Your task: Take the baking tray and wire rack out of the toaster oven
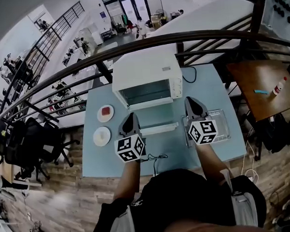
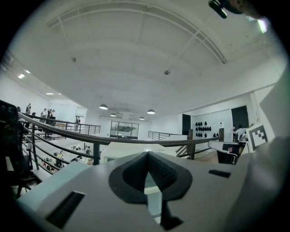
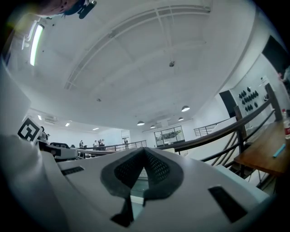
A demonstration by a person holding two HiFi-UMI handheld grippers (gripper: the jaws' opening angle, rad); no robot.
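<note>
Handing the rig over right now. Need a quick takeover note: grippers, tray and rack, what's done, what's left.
Left gripper: shut, empty, held over the table in front of the toaster oven.
Right gripper: shut, empty, above a shiny tray lying on the table right of the oven door.
Done: the door is down and the oven looks empty inside.
Left: I can't tell whether the wire rack lies with the tray, so check that first.
</note>
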